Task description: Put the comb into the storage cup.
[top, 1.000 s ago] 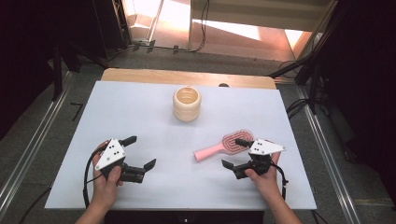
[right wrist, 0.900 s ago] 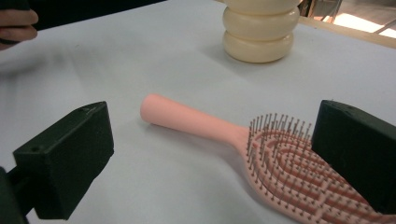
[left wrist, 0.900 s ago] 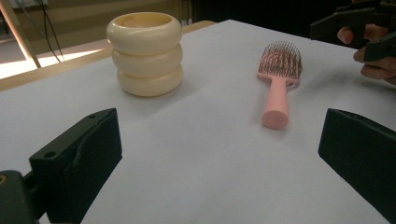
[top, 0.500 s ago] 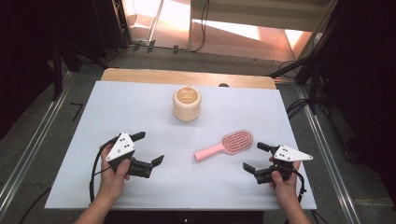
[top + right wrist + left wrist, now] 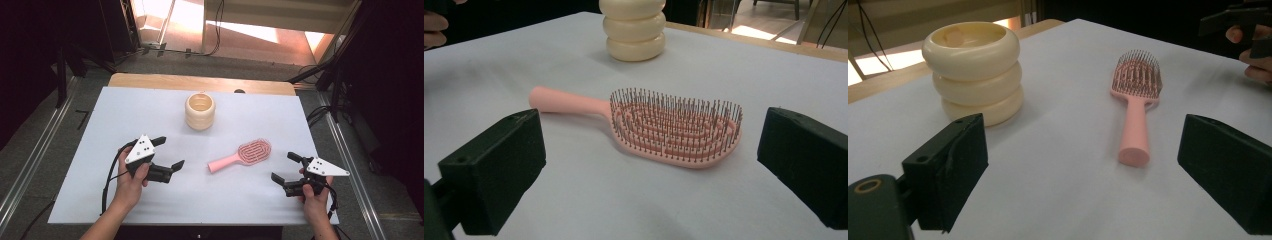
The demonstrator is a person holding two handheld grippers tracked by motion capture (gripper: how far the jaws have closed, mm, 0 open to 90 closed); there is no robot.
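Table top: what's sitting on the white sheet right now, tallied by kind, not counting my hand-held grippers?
Pink plastic hairbrush with wire bristles: 1
Cream ribbed cup shaped like three stacked rings: 1
Total: 2

Pink hairbrush (image 5: 241, 155) beside cream ribbed pot (image 5: 200, 111)

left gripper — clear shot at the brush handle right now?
Probably yes: the left gripper is open, jaws facing the pink brush, handle end nearest, with bare white table between. The cream holder stands off to the side.
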